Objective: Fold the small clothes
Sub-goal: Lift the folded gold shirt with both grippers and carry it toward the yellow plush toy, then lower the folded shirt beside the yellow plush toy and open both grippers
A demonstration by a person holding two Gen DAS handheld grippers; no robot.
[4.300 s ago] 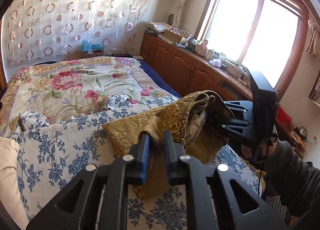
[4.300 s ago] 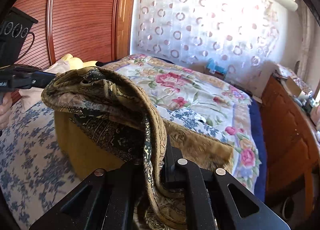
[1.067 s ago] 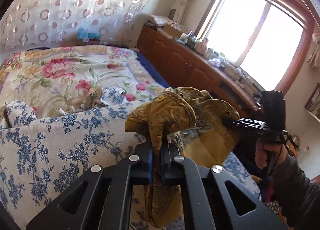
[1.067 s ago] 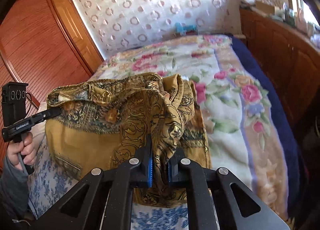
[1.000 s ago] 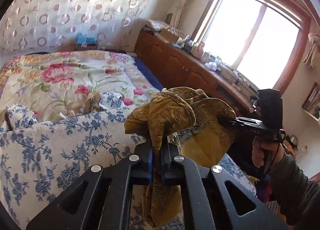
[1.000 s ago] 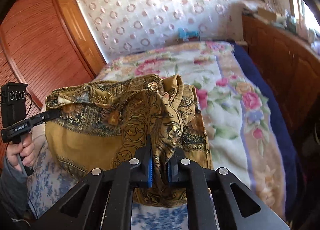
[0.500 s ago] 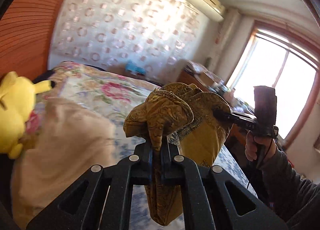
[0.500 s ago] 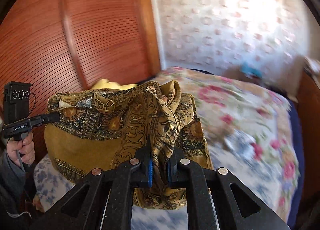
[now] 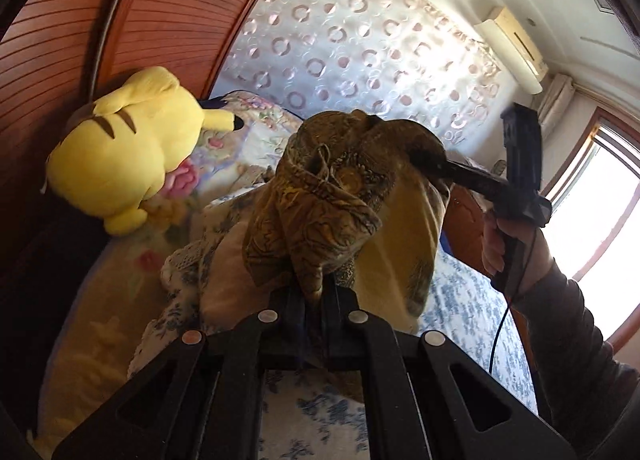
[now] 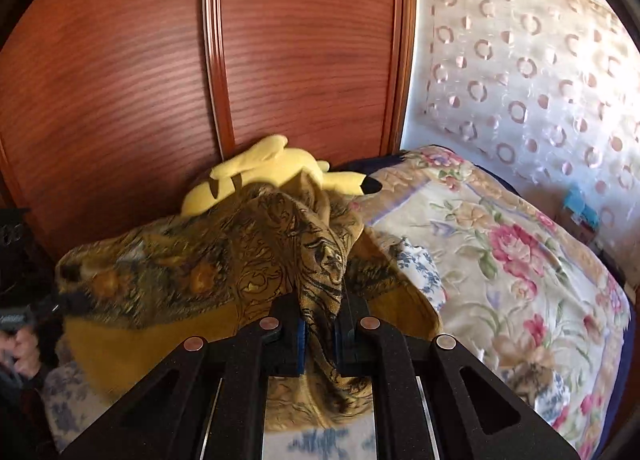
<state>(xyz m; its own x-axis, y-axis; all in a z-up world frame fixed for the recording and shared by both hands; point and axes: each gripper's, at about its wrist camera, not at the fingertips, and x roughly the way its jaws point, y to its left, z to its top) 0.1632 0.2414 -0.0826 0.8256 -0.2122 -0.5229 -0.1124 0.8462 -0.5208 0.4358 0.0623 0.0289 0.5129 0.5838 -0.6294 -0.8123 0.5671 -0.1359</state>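
A small gold garment with a dark paisley pattern (image 9: 320, 215) hangs in the air between both grippers, bunched and doubled over. My left gripper (image 9: 313, 294) is shut on one end of it. In the left wrist view the right gripper (image 9: 434, 167) shows from the side, clamped on the far end. In the right wrist view my right gripper (image 10: 320, 324) is shut on a fold of the garment (image 10: 224, 272), and the left gripper (image 10: 60, 302) holds the other end at the left edge.
A yellow plush toy (image 9: 128, 147) lies against the red-brown wooden headboard (image 10: 160, 59). A blue floral sheet (image 9: 460, 320) and a pink floral quilt (image 10: 512, 260) cover the bed. A window (image 9: 592, 227) is at the right.
Both grippers have swung with the garment from facing the foot of the bed and the window toward the headboard and plush toy. Both grips on the garment are unchanged.
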